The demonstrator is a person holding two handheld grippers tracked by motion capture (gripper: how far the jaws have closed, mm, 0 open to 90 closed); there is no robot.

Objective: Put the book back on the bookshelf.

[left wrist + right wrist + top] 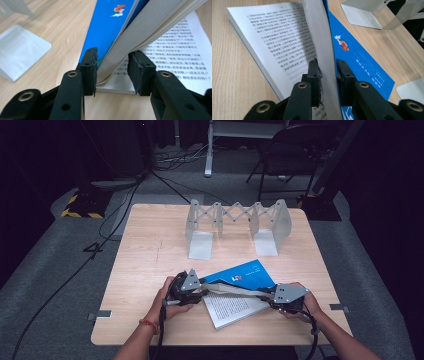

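In front of the rack (238, 222), the book (235, 306) lies open; left gripper (113, 71) wide around a lifted sheaf of pages, right gripper (327, 75) pinching it, closing seemingly unfinished.

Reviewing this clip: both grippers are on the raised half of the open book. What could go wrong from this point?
1. The left gripper has its jaws apart around the lifted block of pages, apparently not clamping; the pages could slip out and flop back.
2. The right gripper pinches that page block at its edge; pulling could crease or tear sheets.
3. The blue cover hangs loose, so it could fold under if the book is lifted toward the bookend rack.
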